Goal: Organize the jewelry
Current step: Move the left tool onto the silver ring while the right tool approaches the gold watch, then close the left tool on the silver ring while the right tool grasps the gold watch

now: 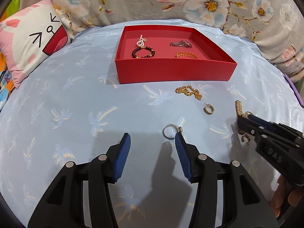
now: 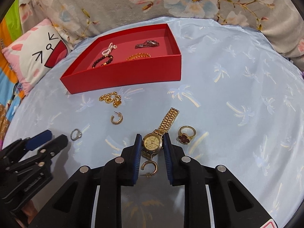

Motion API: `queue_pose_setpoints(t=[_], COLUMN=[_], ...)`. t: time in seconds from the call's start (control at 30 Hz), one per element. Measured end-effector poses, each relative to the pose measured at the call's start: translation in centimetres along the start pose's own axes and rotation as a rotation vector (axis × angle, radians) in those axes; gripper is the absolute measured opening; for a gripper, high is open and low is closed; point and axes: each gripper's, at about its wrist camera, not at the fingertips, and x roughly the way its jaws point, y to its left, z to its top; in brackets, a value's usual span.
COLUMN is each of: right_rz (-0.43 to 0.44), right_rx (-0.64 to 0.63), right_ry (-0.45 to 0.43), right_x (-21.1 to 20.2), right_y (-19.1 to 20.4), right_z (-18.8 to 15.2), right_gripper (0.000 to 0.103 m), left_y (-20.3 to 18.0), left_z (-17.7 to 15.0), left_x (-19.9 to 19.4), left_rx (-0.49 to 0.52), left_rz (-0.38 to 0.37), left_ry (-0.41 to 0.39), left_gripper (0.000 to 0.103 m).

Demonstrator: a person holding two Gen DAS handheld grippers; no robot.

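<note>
Fingers (image 2: 168, 146) flank gold watch (image 2: 152, 144) case.

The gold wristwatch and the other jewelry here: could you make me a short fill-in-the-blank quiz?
1. The right gripper's jaws flank the gold wristwatch's ____.
2. The red cardboard box holds ____ pieces.
3. The silver ring lies on the light blue ____-patterned cloth.

Missing: face; four; palm

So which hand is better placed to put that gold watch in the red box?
The right. The right gripper already has the watch between its pads, seemingly gripped. The left gripper is open, by the silver ring, holding nothing. The box lies just ahead.
</note>
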Motion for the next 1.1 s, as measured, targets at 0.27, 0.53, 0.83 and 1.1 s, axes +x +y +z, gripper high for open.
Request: queue_pose_setpoints(t=[0.27,0.53,0.83,1.1], right_rz=[0.035,0.047,0.063,0.079], right_rx=[0.028,0.031,0.028,0.027], right_ry=[-0.022,-0.027,-0.036,-0.046], right_x=[-2.0,-2.5,-3.2,-4.0], right_y=[-0.6,-0.8,-0.8,-0.8], right_z=[0.2,0.2,0.2,0.4], right_gripper=[0.021,0.021,0.021,0.021], left_y=[-0.7,-1.5,-1.1,-0.6], left_z=[0.3,0.7,0.8,0.9], left_x=[1.2,1.9,1.7,0.2], left_rx=[0.004,0.019,0.012,0.005], left_rz=[-0.017,0.019,-0.022,-0.056], left_ry=[0.021,0.001,0.005,-0.008], left_gripper=[0.047,0.045,0.023,0.023])
